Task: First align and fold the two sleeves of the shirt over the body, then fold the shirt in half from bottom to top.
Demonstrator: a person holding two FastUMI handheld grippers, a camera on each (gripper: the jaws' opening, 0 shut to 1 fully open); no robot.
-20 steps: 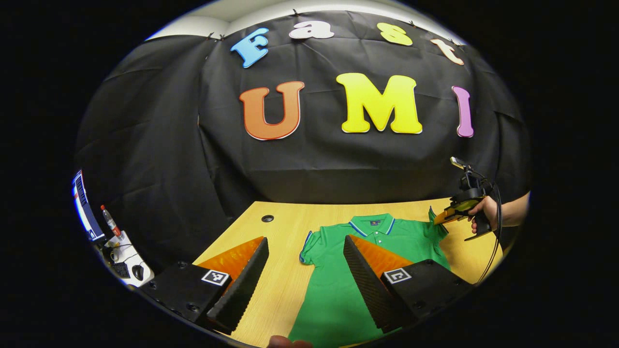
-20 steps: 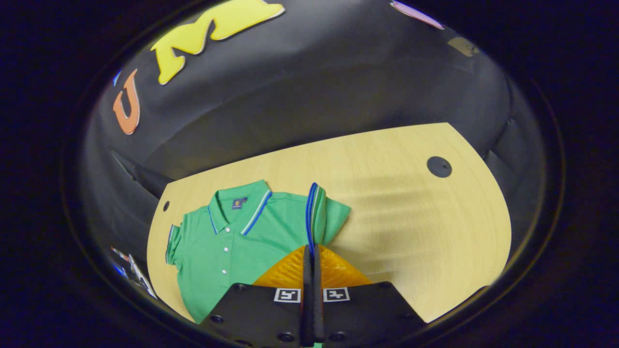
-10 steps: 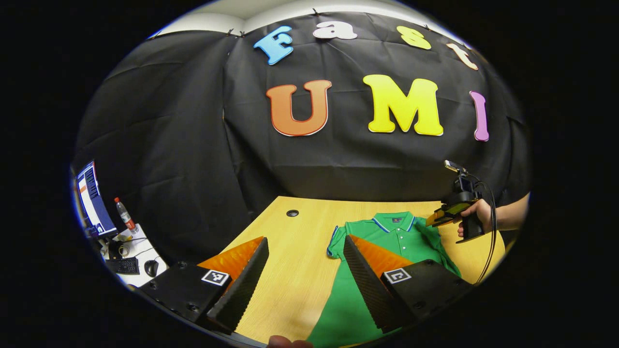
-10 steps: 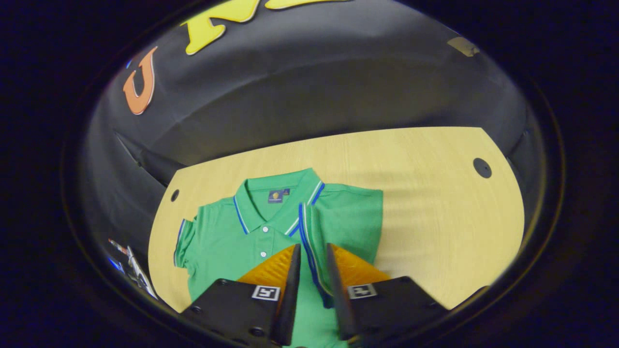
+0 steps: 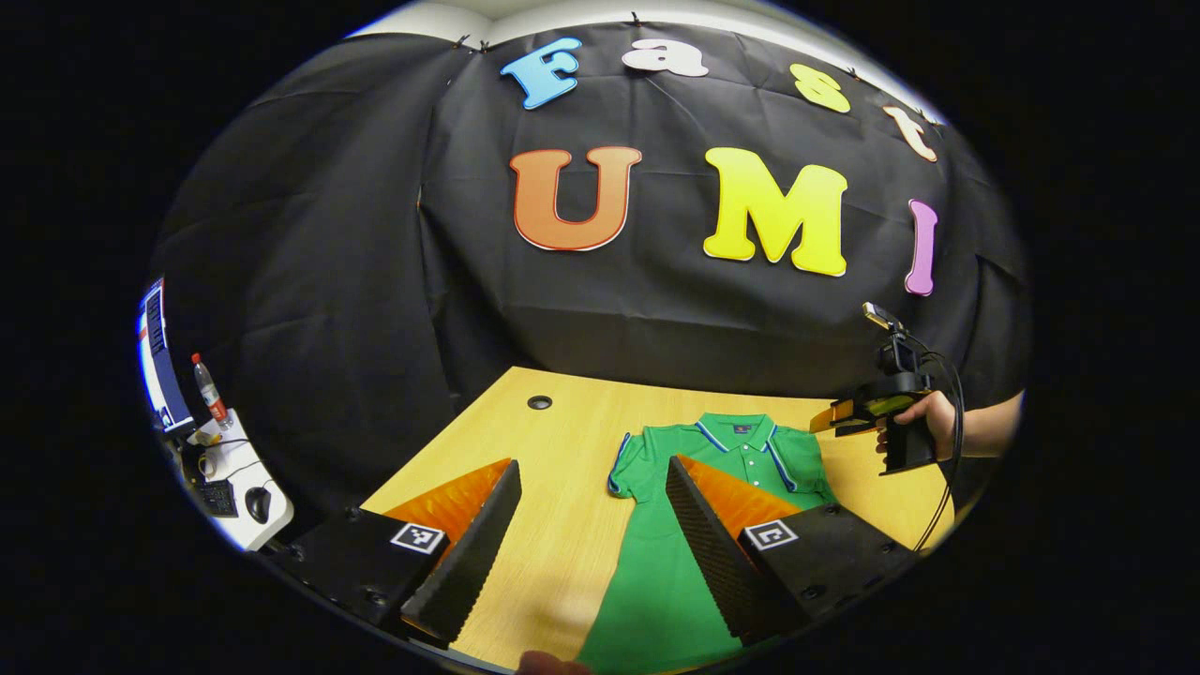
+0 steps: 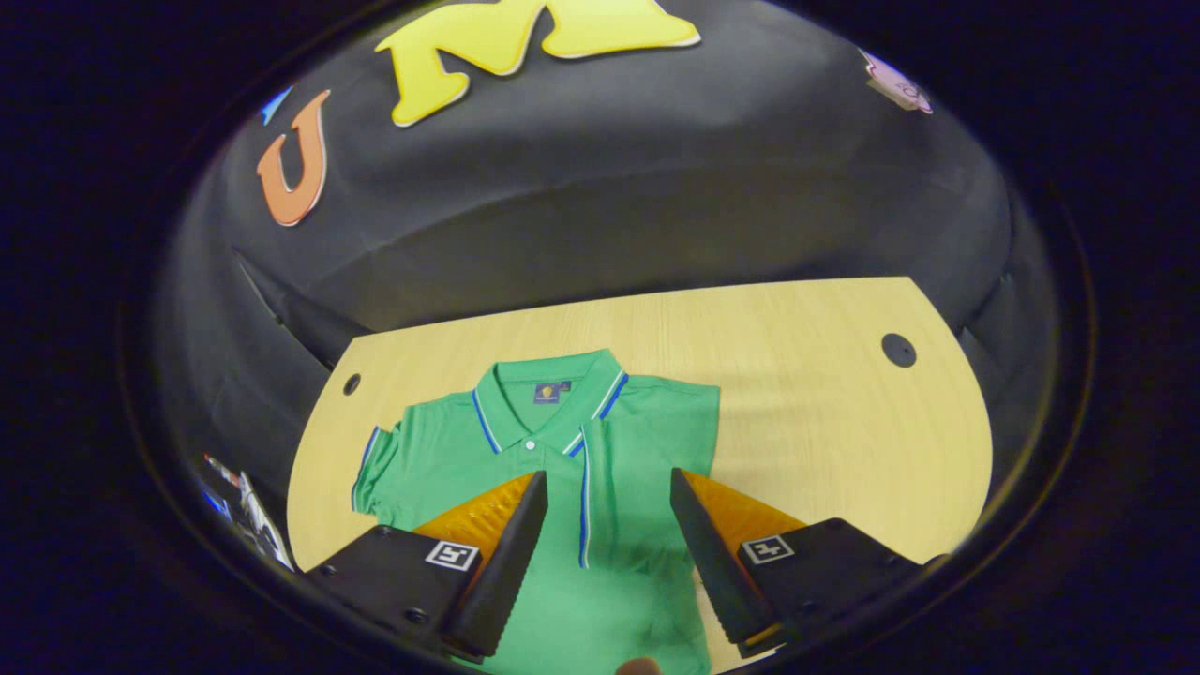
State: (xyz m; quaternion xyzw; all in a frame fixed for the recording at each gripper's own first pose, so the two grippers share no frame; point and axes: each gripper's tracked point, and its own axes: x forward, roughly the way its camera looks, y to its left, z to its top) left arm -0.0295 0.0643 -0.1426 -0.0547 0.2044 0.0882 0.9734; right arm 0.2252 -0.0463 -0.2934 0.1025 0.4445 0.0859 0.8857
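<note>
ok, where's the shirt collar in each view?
Left gripper view: collar at centre right, on the far end of the green shirt, just beyond the left claw's right-hand finger.
Right gripper view: collar at centre, above the open right claw.
Shared landmark: the blue-and-white collar trim.

Light wood bench (image 6: 797, 412), rounded corners, set against black cloth wall. Two dark round holes near far edge: one left (image 6: 352, 383), one right (image 6: 898, 350). Green shirt (image 6: 562, 450) lies flat on bench, collar toward wall, one sleeve folded over body, other sleeve (image 6: 375, 464) spread out on wood.
</note>
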